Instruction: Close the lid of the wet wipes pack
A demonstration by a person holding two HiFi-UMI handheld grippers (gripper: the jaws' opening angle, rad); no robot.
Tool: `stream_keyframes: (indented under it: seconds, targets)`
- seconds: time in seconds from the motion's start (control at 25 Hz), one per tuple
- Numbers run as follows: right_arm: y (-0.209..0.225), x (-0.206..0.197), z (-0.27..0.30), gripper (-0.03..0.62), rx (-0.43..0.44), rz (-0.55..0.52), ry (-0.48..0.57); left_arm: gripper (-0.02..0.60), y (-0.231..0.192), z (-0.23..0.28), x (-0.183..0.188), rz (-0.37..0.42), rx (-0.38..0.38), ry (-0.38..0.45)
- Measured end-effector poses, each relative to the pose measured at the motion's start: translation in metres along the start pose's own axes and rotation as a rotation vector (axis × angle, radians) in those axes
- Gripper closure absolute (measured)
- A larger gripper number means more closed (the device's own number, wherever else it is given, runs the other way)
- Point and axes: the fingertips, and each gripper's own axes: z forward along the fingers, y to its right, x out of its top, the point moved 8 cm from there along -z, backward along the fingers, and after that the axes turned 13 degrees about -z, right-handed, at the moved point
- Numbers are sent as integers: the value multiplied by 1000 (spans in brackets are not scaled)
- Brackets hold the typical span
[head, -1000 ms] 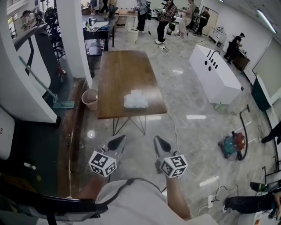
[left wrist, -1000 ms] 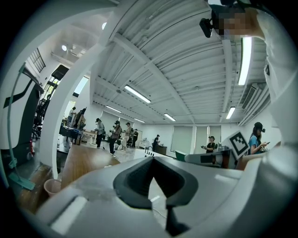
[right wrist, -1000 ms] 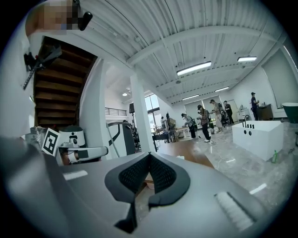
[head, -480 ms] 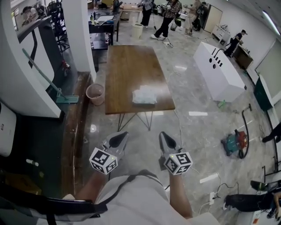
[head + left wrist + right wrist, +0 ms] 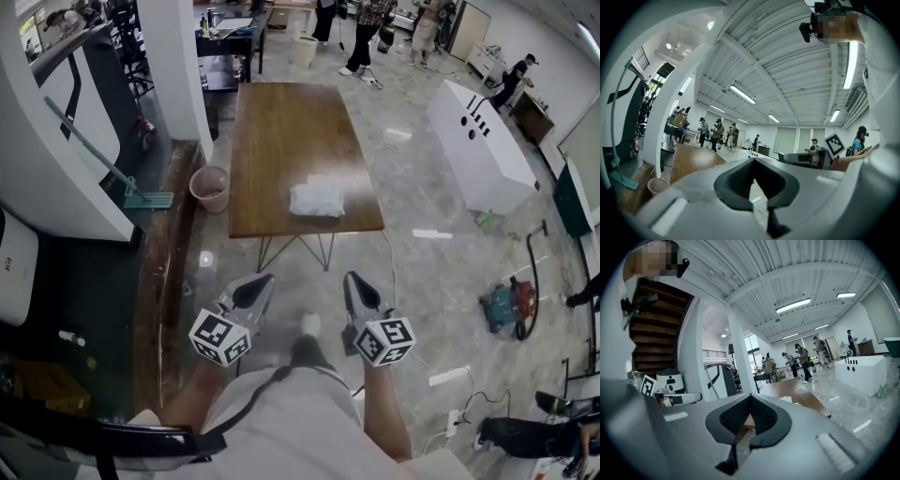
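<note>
Left gripper (image 5: 251, 292): jaws pressed together, empty. Centre: wet wipes pack (image 5: 317, 199) on wooden table (image 5: 281, 131), nearer than a second ago yet well ahead of both grippers — approach only, lid untouched. Right gripper (image 5: 361, 291): likewise pressed together, empty.

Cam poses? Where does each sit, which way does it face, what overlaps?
Head view: on the head, steeply down at floor, table, wipes pack; shows forearms, torso, a foot, left gripper, right gripper.
Left gripper view: on the left gripper, level along its shut jaws, table at left; torso at right.
Right gripper view: same on the right gripper; torso at left.
Shared: the table, in all three.
</note>
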Motion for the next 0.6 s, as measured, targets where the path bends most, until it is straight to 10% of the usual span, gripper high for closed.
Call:
stream_keyframes:
  seconds: [0.6]
  targets:
    - [120, 13, 101, 585, 103, 6, -6, 578, -37, 139, 27, 15, 61, -11]
